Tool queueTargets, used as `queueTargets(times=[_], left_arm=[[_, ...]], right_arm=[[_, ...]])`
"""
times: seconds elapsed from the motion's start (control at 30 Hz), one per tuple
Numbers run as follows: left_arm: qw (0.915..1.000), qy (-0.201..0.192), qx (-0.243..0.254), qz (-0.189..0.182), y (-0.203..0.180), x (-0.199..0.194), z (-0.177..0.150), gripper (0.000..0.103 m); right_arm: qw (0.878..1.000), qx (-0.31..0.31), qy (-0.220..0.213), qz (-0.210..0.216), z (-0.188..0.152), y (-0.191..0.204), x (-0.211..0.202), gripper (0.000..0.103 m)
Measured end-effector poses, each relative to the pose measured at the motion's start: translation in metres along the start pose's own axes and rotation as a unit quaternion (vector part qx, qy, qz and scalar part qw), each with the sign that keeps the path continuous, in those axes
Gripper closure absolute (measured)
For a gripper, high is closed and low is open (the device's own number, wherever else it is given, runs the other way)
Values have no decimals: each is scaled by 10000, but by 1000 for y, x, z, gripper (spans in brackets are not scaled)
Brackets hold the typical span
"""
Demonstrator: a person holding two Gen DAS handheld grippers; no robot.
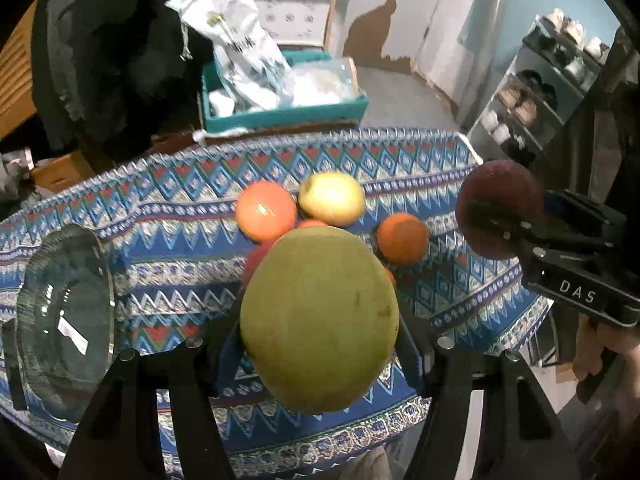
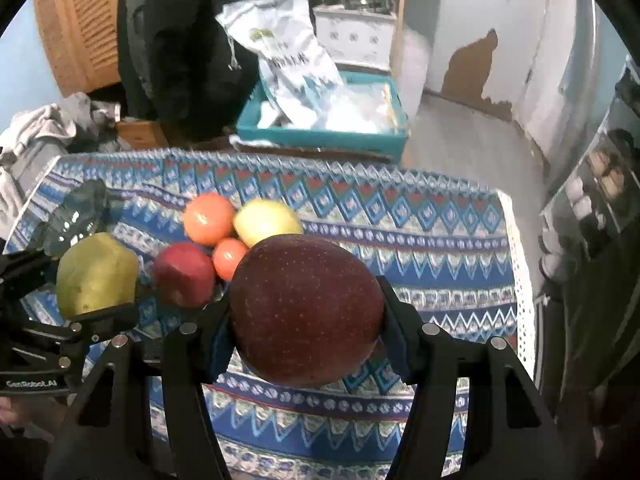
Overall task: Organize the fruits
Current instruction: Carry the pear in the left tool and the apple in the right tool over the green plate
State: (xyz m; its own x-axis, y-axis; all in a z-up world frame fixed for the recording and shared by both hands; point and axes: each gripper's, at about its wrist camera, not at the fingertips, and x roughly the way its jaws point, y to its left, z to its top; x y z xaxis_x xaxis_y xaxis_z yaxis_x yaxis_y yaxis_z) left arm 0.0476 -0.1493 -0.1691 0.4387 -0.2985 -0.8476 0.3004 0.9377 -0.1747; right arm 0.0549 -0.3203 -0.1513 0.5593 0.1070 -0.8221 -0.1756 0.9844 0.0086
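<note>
- Fruit is in both grippers at once: the left gripper [image 1: 320,344] has its fingers closed around a large green fruit [image 1: 319,318], which fills the lower centre of the left wrist view, held above the patterned cloth [image 1: 180,208].
- The right gripper [image 2: 306,320] is clamped on a dark red apple [image 2: 306,310], low and central in the right wrist view, also lifted clear of the cloth.
- A clear glass bowl [image 1: 64,320] sits at the lower left of the left wrist view; nothing shows inside it except a white label, so no fruit appears sorted yet.
- Loose fruit is left in a cluster at mid-frame: a large orange fruit [image 2: 209,218], a yellow apple [image 2: 266,220], a small orange one [image 2: 229,258] and a red apple [image 2: 184,274], touching or just beside each other.
- One more orange fruit [image 1: 402,238] lies slightly apart, right of centre in the left wrist view.
- By my reading the task is at an early stage: two pieces picked up, none delivered, five waiting on the cloth.
- The bowl seems the likely destination, though that is a guess.
</note>
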Motion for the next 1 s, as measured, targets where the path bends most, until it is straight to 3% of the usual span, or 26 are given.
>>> queueTargets(times=[0.33,1.0], left_arm=[[9988,-380,-250,164,38,-31,12,36],[9923,-820,-784,495,125,-82,4,36]], right_arm=[[9986,-188,-448,232,29,36,-20,41],[9935,-580,-465,859,72,116,-4,42]])
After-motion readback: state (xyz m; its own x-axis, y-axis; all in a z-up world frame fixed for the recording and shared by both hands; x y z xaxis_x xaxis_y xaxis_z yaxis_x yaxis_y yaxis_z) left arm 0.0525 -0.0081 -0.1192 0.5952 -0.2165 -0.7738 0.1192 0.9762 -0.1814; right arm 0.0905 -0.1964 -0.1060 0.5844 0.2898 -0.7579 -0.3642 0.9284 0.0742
